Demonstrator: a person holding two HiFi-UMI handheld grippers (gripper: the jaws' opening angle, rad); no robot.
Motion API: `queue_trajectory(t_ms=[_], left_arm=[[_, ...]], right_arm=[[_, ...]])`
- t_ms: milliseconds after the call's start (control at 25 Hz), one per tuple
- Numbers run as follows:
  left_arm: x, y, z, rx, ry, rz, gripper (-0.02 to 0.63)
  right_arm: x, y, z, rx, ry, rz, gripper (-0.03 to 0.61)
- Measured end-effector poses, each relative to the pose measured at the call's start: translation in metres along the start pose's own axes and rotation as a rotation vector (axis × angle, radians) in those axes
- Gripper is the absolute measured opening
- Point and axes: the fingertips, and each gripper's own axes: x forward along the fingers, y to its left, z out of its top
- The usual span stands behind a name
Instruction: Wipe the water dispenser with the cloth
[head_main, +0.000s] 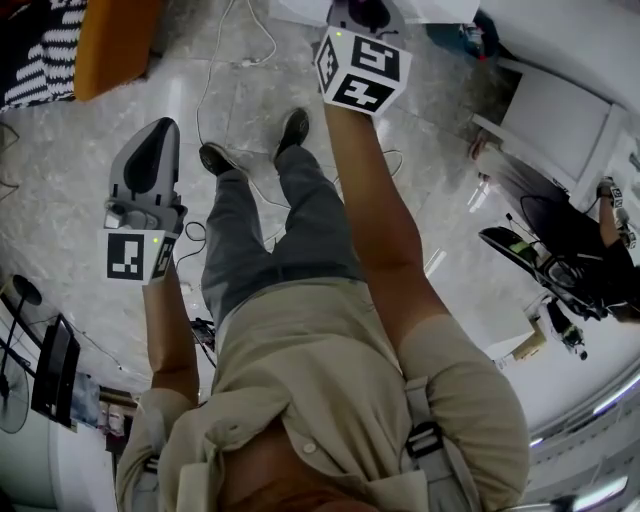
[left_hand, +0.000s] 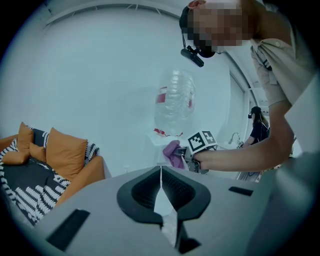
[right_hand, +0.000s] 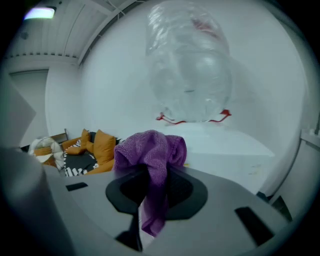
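The water dispenser (right_hand: 227, 147) is white, with a clear upturned bottle (right_hand: 190, 70) on top. A purple cloth (right_hand: 150, 150) is bunched and hangs between the jaws of my right gripper (right_hand: 152, 172), which is shut on it just in front of the dispenser's top. In the left gripper view the dispenser bottle (left_hand: 175, 102) stands ahead, with the cloth (left_hand: 172, 152) and the right gripper's marker cube (left_hand: 202, 141) against it. My left gripper (left_hand: 160, 172) is shut on nothing and held back from the dispenser. In the head view the left gripper (head_main: 152, 140) is low left and the right gripper (head_main: 362, 20) is at the top edge.
An orange sofa (left_hand: 70, 160) with cushions and a striped blanket stands to the left. Cables (head_main: 240, 50) run over the marble floor by my feet. Another person (left_hand: 259, 127) stands beyond the dispenser on the right, near equipment (head_main: 545, 255).
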Motion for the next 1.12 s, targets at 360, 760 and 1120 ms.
queue_trajectory(t_ms=[360,760,1120], left_arm=[[-0.021,0.014,-0.011,0.007,0.011,0.030,0.025],[0.008,-0.030,0.010,0.034,-0.006,-0.048,0.023],[0.020,-0.063,0.009,0.055,0.000,-0.109,0.025]], right_arm=[[0.022,0.039,-0.003,-0.004,0.031,0.088,0.084],[-0.037,-0.102,-0.005,0.037,0.007,-0.134,0.086],[-0.070,-0.169,-0.007,0.041,-0.006,-0.260,0.084]])
